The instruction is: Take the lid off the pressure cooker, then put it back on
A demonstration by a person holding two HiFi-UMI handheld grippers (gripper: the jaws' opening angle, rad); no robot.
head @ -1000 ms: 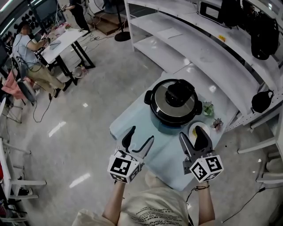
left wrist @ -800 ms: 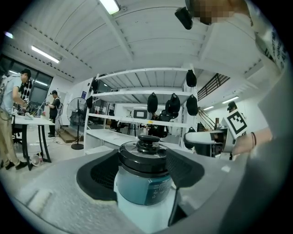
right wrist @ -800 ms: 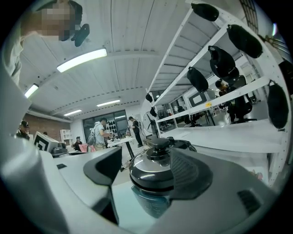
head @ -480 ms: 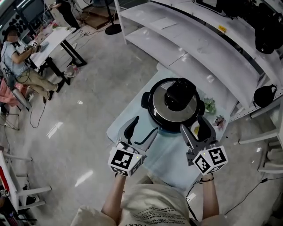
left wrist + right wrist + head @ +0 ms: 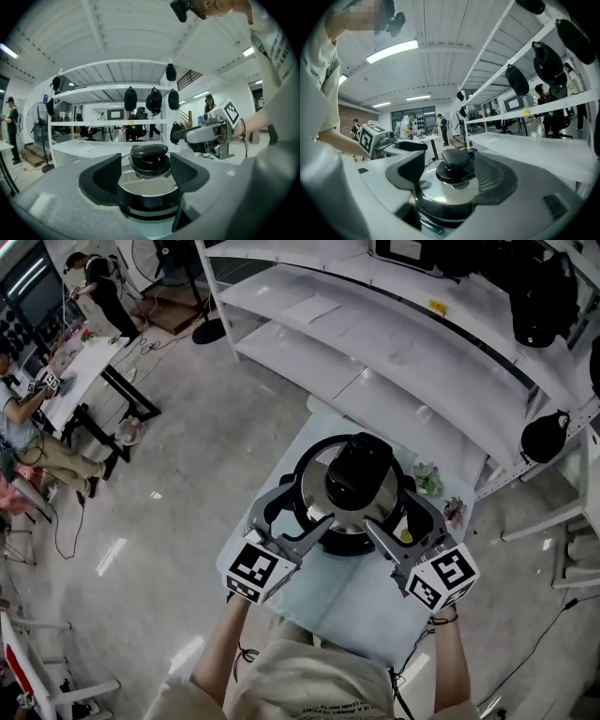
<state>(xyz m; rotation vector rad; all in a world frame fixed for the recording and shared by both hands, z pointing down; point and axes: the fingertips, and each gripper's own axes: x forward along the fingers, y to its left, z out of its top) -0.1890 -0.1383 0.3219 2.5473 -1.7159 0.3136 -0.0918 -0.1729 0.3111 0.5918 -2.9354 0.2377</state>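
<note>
Flanking the near rim of the pressure cooker (image 5: 352, 493) with left gripper (image 5: 298, 517) and right gripper (image 5: 398, 517), both sets of jaws spread wide and empty (each pair frames the knob, untouched). Lid (image 5: 317, 486) seated on the cooker, mid-counter (image 5: 347, 601). Black knob (image 5: 359, 470) straight ahead of both jaws, about equally near; probably calls for closing inward on its sides.

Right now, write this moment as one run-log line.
lid: on cooker | left gripper: open, near lid | right gripper: open, near lid
</note>
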